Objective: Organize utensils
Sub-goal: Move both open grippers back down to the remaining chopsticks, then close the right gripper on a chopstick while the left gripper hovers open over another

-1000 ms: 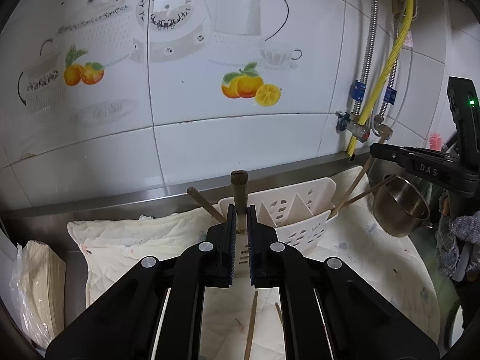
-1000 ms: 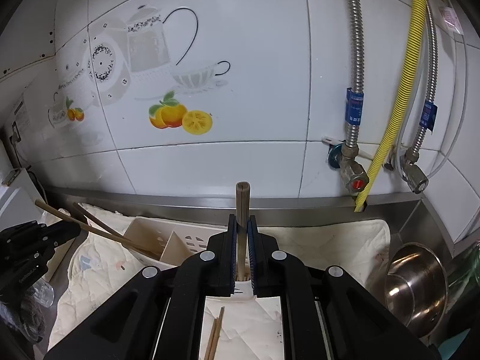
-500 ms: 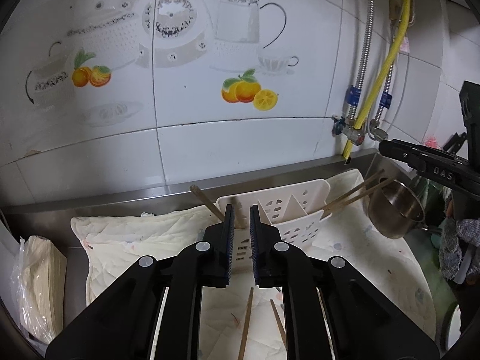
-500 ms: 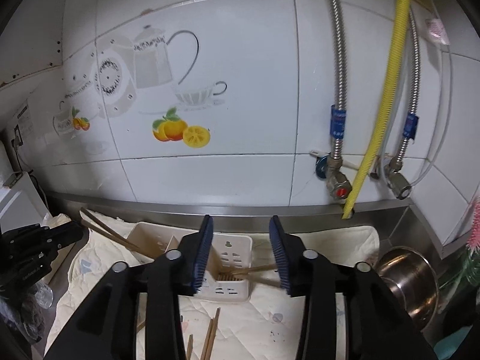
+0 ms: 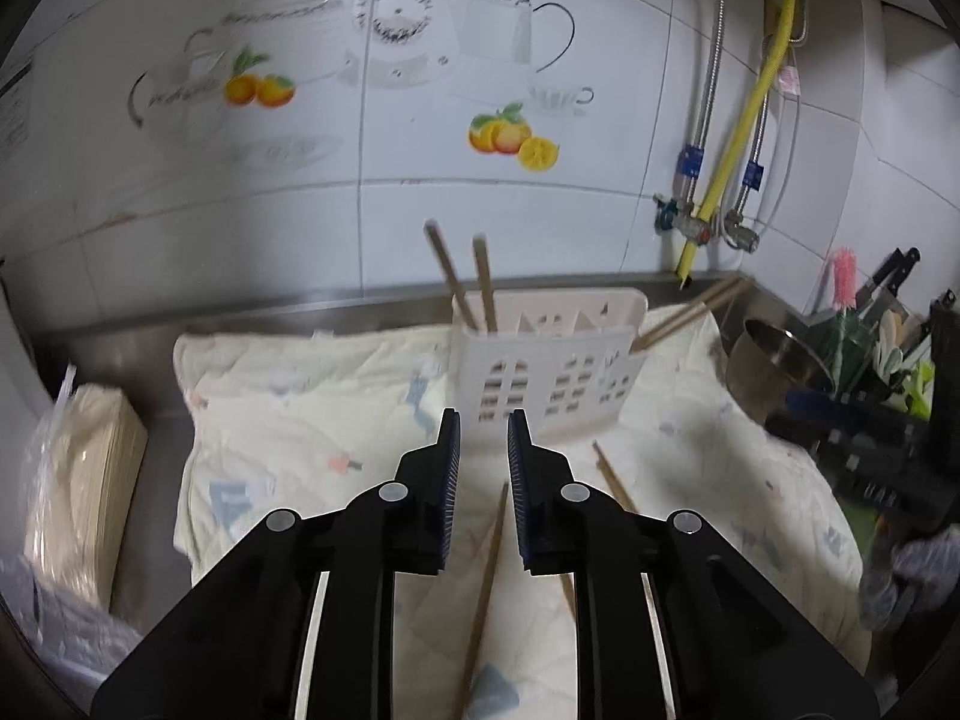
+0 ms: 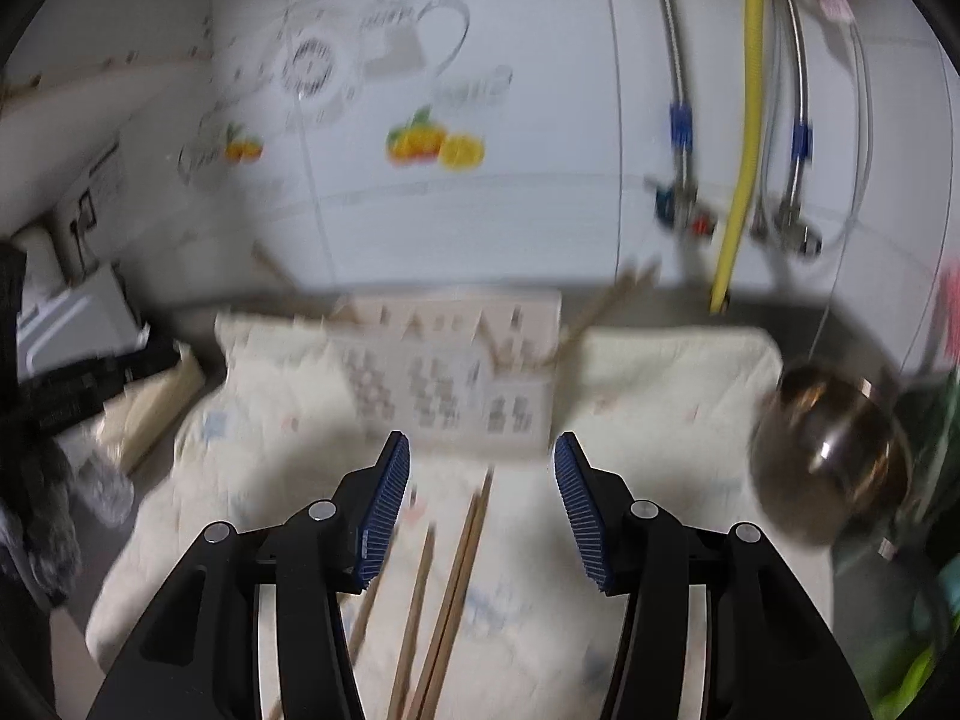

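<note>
Left gripper [image 5: 483, 450]: jaws a narrow slit apart and opening; nothing clamped between the pads, which hang clear above the cloth.
Under the left gripper: one loose chopstick [image 5: 487, 576] lies on the cloth, running from 6 o'clock up toward the gap, not touched.
Right gripper [image 6: 482, 468]: jaws about half spread and opening; pads bare, nothing held.
Under the right gripper: several loose chopsticks [image 6: 462, 576] lie side by side on the cloth at 6 o'clock, between the fingers in view but below them.
Utensil holder [image 5: 549, 372]: white, perforated, divided; it stands on the cloth at 12 o'clock from both grippers, near the wall.
Chopsticks in holder, left end [image 5: 465, 282]: two lean out toward 11 o'clock.
Chopsticks in holder, right end [image 5: 690, 312]: two lean out toward 2 o'clock.
Cloth [image 5: 312, 396]: pale, quilted, spread over the steel counter.
Steel bowl [image 6: 831, 456]: at 3 o'clock, off the cloth's right edge.
Picture quality: the right wrist view is blurred.
</note>
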